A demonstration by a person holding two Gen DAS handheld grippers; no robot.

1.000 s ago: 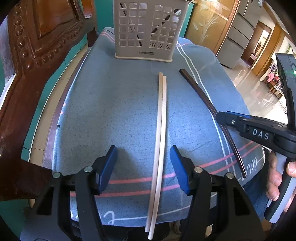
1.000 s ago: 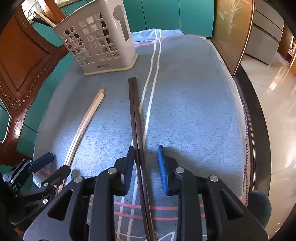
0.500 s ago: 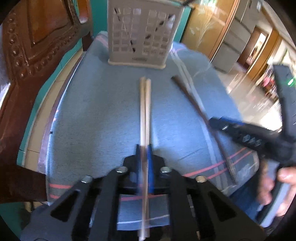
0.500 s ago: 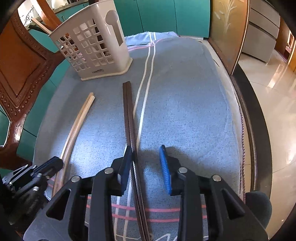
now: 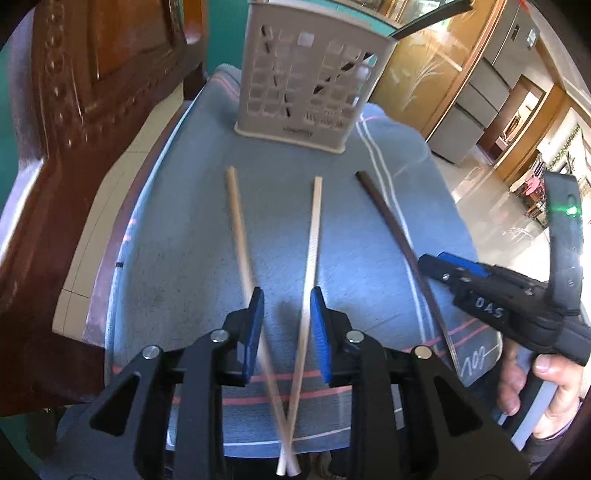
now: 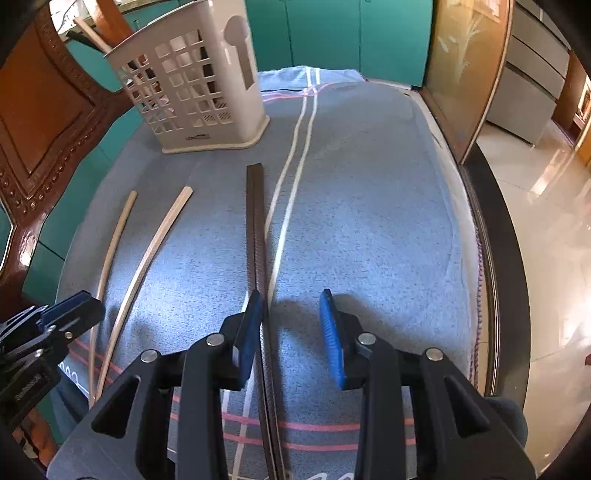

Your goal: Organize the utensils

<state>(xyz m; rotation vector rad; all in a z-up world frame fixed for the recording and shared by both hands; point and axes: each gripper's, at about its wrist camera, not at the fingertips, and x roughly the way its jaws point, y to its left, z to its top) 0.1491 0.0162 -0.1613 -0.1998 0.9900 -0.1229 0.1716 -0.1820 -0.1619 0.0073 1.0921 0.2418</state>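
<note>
Left wrist view: blue towel [image 5: 184, 236] with white and pink stripes laid over a table, carved dark wooden chair back [image 5: 74, 110] at left, pale tiled floor and wood-framed doors at right. Perforated beige utensil basket [image 5: 310, 81] stands upright at the towel's far end, dark sticks showing through its grid. Two light wooden chopsticks [image 5: 312, 236] lie on the towel, far tips spread well apart, near ends crossing at the bottom edge of the frame. Left gripper [image 5: 286, 295], jaws opening, blue pads apart; both light sticks pass between them, the left one blurred, grip not evident. Dark chopsticks [image 5: 391, 221] lie as a tight pair to the right beside the white stripes, running under the right gripper [image 5: 443, 262], with a hand [image 5: 535, 384] on its handle. Bare towel separates the stick tips from the basket. Right wrist view: right gripper [image 6: 291, 302], jaws opening, dark chopsticks [image 6: 256, 229] lying on the towel just beside the left pad, right pad clear of them. This view alone shows the towel's [image 6: 369, 221] wide bare right half, the dark table rim [image 6: 495, 258] and teal cabinet doors [image 6: 332, 33] behind the basket [image 6: 199, 77]; left gripper [image 6: 70, 306] enters at lower left above the light chopsticks [image 6: 147, 254]
</note>
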